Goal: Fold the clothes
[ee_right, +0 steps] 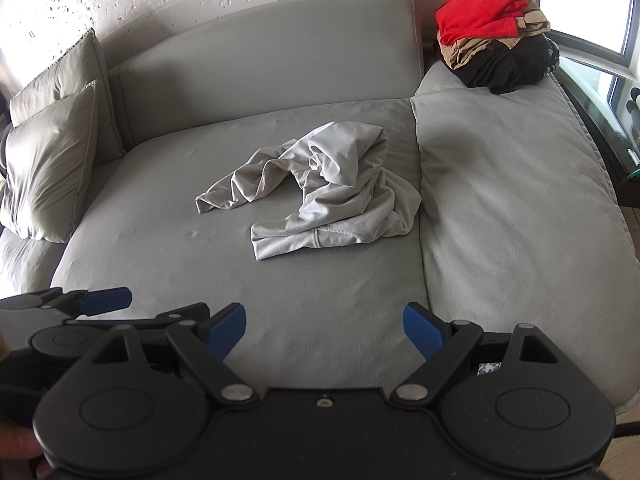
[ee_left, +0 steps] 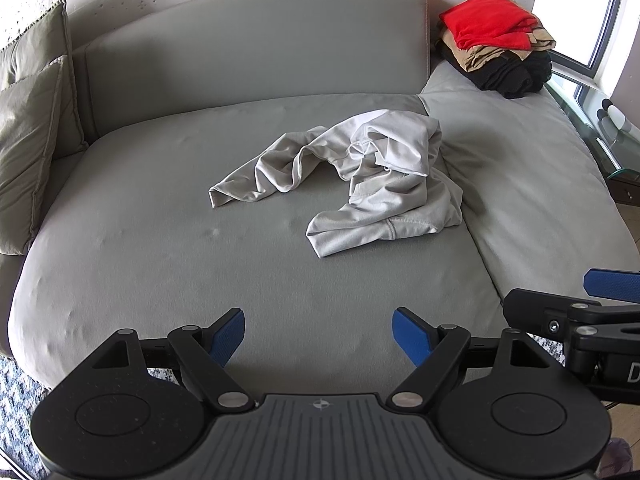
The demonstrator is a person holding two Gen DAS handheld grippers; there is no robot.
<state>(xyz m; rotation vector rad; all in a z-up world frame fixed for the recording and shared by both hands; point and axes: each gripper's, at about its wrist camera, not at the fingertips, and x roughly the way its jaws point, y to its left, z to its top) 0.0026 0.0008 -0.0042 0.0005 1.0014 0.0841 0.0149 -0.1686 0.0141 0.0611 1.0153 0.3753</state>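
Grey garment (ee_left: 360, 176) lies crumpled mid-sofa (ee_left: 160, 264); a stack (ee_left: 496, 48) sits at the far right corner. Left gripper (ee_left: 319, 338) and right gripper (ee_right: 325, 330) hover near the front edge, jaws apart, empty. Judged next: grasp and spread the garment flat.

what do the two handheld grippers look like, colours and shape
The two look alike: the left gripper and right gripper are matte black, with two round discs, silver pivot pins and angular linkage arms ending in blue textured pads. The left body has a ribbed grey centre plate with a small crosshair mark.
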